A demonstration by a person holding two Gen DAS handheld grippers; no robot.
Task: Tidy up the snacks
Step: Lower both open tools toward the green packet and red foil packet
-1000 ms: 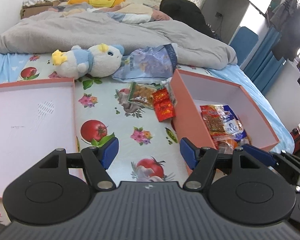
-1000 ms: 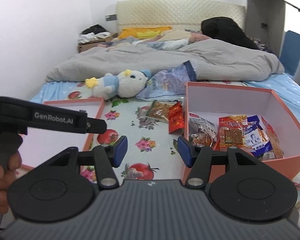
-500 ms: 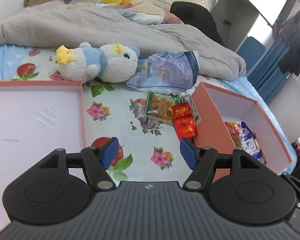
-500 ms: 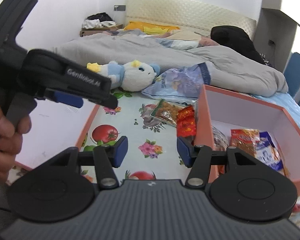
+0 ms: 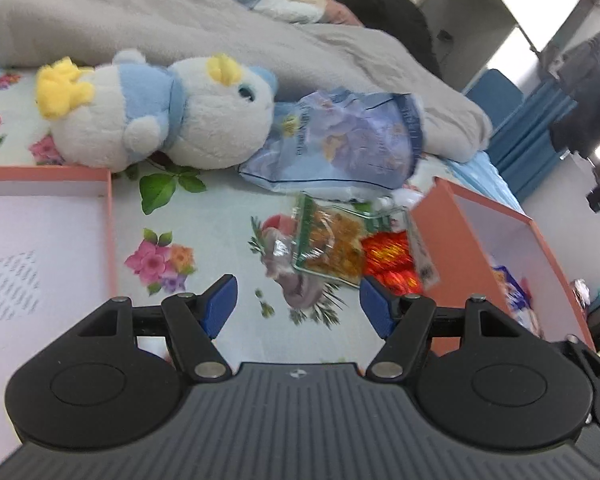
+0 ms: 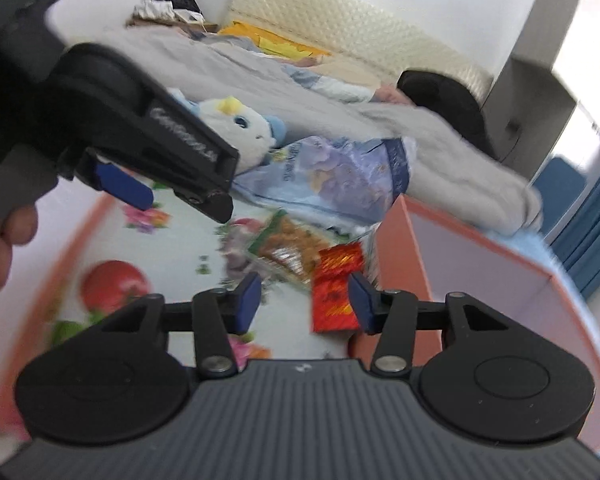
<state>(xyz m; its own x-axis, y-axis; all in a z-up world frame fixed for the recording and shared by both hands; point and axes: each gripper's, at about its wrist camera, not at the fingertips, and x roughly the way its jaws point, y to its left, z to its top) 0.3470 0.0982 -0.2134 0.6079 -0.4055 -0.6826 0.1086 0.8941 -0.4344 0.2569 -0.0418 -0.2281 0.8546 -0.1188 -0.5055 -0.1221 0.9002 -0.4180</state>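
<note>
Left wrist view showed snack sorting partly done on a bed.
Some packets already lay inside the orange box point(image 5: 452, 248); a clear snack bag point(image 5: 332, 248), a red packet point(image 5: 392, 264) and a large blue bag point(image 5: 340, 148) remained outside, beside it. Left gripper point(image 5: 298, 306) and right gripper point(image 6: 302, 300) were both spread wide, holding nothing.

Home bedroom: bed point(image 5: 228, 208) with rumpled grey duvet point(image 5: 180, 24), padded headboard point(image 6: 340, 24), plush toy point(image 5: 160, 116), blue curtains point(image 5: 540, 120).
</note>
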